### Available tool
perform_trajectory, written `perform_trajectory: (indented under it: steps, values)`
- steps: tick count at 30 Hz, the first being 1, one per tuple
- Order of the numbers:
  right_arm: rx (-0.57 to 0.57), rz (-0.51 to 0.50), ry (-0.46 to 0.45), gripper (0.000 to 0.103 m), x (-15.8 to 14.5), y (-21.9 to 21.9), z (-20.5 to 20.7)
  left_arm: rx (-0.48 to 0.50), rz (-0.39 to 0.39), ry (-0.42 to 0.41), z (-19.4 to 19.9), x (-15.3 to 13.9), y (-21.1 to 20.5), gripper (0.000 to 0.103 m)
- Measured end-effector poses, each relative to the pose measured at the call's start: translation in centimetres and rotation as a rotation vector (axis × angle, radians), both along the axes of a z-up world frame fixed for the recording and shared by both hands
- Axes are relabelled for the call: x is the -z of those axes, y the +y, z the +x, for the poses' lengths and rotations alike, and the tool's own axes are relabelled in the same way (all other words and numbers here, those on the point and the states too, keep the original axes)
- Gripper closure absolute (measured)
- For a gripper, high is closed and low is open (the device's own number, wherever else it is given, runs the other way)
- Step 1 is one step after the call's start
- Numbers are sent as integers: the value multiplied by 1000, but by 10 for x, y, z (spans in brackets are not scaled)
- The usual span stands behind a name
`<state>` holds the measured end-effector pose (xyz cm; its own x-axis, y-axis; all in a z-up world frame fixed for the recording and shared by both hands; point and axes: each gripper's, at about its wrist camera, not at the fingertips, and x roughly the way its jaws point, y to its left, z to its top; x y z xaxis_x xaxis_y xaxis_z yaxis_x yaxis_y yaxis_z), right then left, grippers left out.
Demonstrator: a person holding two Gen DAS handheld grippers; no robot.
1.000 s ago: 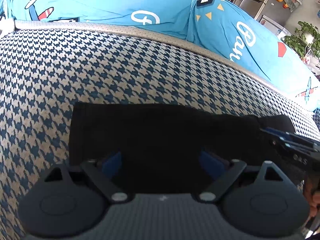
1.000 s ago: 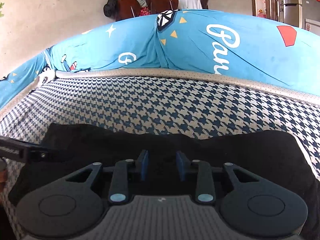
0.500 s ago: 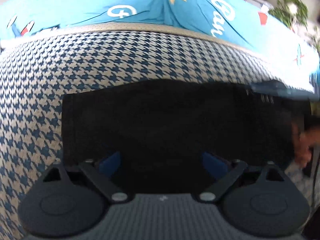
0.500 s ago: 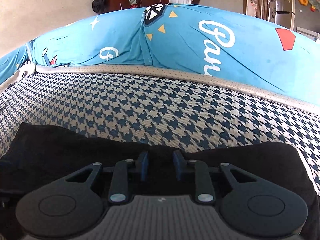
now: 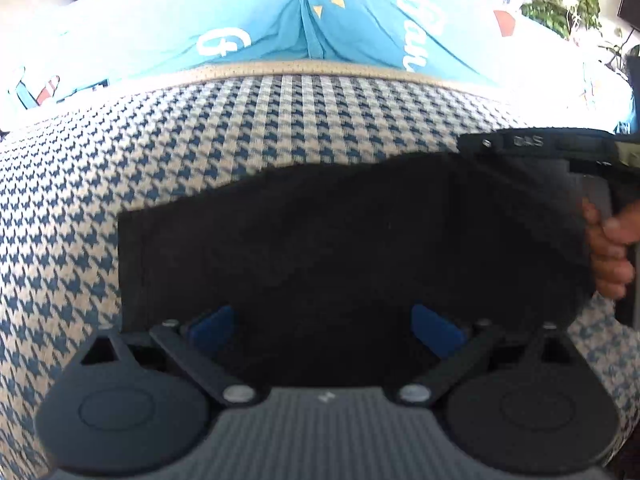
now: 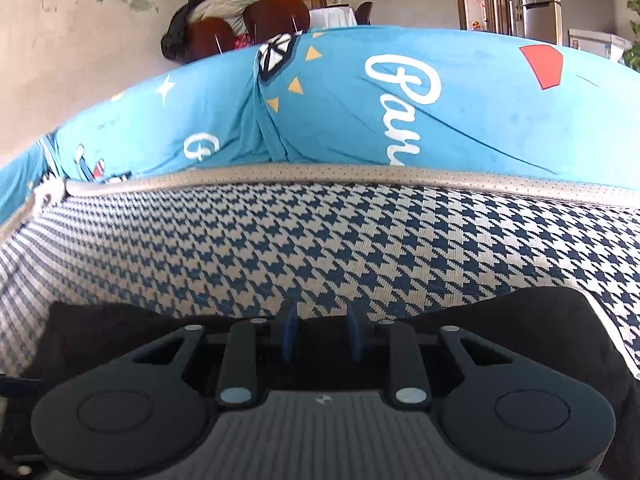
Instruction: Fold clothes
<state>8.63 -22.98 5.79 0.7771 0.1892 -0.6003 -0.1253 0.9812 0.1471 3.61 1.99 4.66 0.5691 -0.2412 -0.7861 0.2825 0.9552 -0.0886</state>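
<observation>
Under the left tool (image 5: 326,326), jaws opening wide over the black cloth (image 5: 340,240), nothing pinched. Right tool (image 6: 322,338) narrow at the cloth's far edge; grip unclear. Cloth lies folded on the sofa (image 5: 280,120). Next: pick an edge for another fold.

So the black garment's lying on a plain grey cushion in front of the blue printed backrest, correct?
Not plain grey. The black garment lies on a blue-and-cream houndstooth cushion, in front of the blue printed backrest. The right wrist view shows the pattern clearly.
</observation>
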Motion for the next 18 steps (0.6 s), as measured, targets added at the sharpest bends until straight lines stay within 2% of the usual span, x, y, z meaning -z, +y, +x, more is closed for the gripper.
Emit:
perform_trajectory:
  steps: [5, 9, 18]
  values:
    - [-47, 24, 5, 75, -14, -9, -22, -22, -37, -9, 12, 0, -1, 3]
    - [-107, 34, 34, 75, -16, -8, -44, -54, -29, -23, 27, 4, -6, 0]
    - [-288, 14, 50, 71, -11, 32, -86, -153, -27, -21, 46, 11, 2, 0]
